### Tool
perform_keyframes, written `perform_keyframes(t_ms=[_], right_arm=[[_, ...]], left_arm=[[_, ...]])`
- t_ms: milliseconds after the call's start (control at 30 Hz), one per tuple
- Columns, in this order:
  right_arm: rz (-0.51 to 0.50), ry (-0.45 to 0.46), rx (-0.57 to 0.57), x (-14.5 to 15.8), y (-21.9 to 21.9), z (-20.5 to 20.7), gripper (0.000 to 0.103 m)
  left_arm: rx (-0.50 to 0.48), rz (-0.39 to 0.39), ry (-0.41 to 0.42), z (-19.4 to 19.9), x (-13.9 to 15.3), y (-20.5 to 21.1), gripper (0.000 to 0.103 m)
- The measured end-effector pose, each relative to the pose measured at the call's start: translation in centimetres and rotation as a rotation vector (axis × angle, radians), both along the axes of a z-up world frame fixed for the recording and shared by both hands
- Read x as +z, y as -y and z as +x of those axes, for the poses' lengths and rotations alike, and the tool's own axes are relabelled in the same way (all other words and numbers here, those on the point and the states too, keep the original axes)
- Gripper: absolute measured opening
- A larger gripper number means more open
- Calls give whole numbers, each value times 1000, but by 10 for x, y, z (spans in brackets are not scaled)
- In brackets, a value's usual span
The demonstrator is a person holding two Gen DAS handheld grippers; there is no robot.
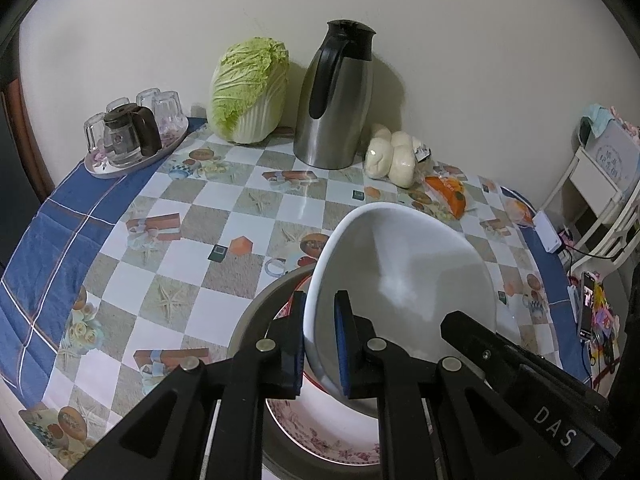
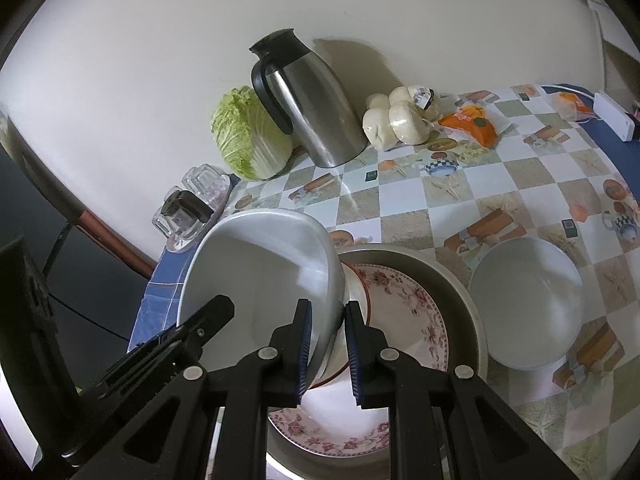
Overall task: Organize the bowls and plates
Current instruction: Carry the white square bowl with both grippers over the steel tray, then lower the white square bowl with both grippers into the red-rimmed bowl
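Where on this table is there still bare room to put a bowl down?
Bare cloth lies between the glass tray and the metal basin. Crowded: along the wall, cabbage, jug and buns.

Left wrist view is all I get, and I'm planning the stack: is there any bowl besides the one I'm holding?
Observer: Yes, a second white bowl sits upright on the tablecloth, to the right of the metal pan.
Operator: Anything in it?
Observer: No, nothing shows inside it.
Operator: And my other hand's grip?
Observer: The right gripper is shut on the rim of the held bowl, on the side opposite yours.
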State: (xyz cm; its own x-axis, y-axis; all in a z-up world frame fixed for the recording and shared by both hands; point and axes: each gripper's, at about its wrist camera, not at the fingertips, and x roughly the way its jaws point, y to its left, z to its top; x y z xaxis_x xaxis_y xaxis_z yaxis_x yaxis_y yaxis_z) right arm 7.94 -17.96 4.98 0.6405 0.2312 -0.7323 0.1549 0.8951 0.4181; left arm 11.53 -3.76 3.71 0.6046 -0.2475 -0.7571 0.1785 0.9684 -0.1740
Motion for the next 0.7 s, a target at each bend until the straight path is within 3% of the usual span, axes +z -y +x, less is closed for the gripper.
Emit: perform_keyframes(t_ms=[367, 700], right_arm=[[2, -12, 1, -7, 0, 2, 21], [25, -28, 3, -10, 3, 4, 21]], left_arm=[[31, 41, -46, 6, -11, -1, 13], [36, 23, -68, 9, -16, -4, 16]])
